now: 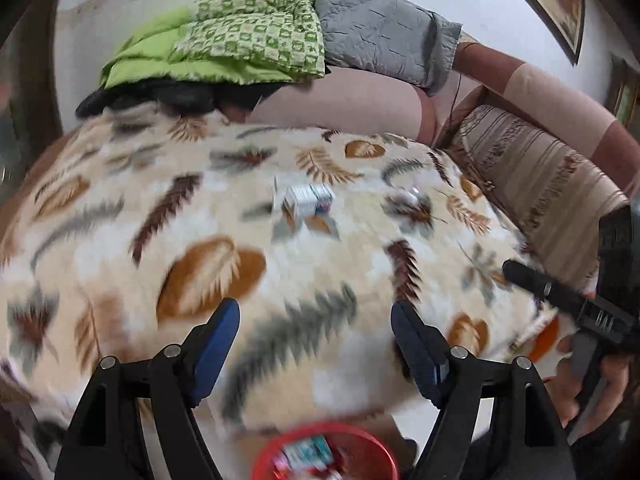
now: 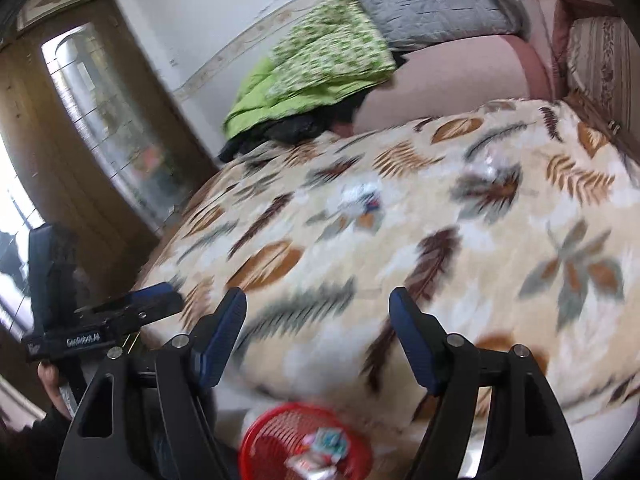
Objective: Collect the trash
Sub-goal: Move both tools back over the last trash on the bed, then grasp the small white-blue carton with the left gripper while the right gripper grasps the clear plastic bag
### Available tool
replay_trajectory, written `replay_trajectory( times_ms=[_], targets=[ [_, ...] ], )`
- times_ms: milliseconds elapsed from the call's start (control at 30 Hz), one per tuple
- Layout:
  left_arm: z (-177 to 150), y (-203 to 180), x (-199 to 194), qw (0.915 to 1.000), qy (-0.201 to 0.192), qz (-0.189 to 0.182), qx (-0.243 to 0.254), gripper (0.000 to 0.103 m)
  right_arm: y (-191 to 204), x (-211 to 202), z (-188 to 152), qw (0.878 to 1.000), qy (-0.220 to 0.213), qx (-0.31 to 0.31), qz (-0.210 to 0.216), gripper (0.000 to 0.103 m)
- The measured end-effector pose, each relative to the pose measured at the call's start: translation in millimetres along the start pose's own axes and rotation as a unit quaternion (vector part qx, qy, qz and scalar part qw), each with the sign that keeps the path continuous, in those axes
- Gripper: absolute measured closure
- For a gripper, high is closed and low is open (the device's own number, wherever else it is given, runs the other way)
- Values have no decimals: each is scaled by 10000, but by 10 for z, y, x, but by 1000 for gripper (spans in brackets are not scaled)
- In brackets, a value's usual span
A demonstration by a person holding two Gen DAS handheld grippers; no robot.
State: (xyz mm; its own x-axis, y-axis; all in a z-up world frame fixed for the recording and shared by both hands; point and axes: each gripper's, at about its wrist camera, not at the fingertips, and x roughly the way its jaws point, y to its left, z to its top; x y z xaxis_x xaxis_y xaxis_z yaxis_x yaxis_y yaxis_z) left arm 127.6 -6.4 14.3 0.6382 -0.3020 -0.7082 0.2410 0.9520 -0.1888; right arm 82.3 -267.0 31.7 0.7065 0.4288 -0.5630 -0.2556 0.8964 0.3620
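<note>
While the left wrist view is smeared with blur, we can read the essentials; our left gripper [image 1: 315, 322] has its fingers spread wide with nothing between them, hanging above the bed [image 1: 120, 216] and its leaf-patterned blanket; below, at the bottom edge, the red basket [image 1: 384, 446] already holds a few wrappers; out on the blanket lies a small white box [image 1: 308, 200], and further right a little crumpled clear wrapper [image 1: 412, 196], the two well apart; the other tool shows at the right edge in a hand [image 1: 588, 384].

In the right wrist view, our right gripper [image 2: 318, 308] also has its fingers spread and empty; the red basket sits low between them at the foot of the bed; the white box and the clear wrapper lie farther up the blanket, the wrapper on the right.

We judge the step in hand to be the turn from basket to bed, with a drop seemingly done and two pieces left; the next move calls for reaching forward and down, each gripper to its nearer piece, fingers kept wide until they straddle it; the wrapper is flimsy, so we should pinch low against the soft blanket.
</note>
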Motion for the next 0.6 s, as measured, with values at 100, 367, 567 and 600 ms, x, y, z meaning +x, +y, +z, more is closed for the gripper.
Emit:
replay_trajectory(
  times_ms=[100, 367, 567, 600],
  targets=[
    [340, 17, 338, 9997, 150, -173, 72, 20, -314, 267, 492, 9988, 43, 477, 27, 30],
    [1041, -112, 1273, 9949, -309, 397, 877, 20, -1167, 1035, 1339, 9927, -138, 1074, -523, 30],
    [1337, 63, 2003, 9981, -39, -145, 595, 19, -1946, 1506, 1311, 9816, -32, 1645, -966, 30],
    [1356, 63, 2103, 9978, 40, -172, 640, 19, -2066, 1587, 1308, 9794, 2, 1754, -999, 30]
  ],
)
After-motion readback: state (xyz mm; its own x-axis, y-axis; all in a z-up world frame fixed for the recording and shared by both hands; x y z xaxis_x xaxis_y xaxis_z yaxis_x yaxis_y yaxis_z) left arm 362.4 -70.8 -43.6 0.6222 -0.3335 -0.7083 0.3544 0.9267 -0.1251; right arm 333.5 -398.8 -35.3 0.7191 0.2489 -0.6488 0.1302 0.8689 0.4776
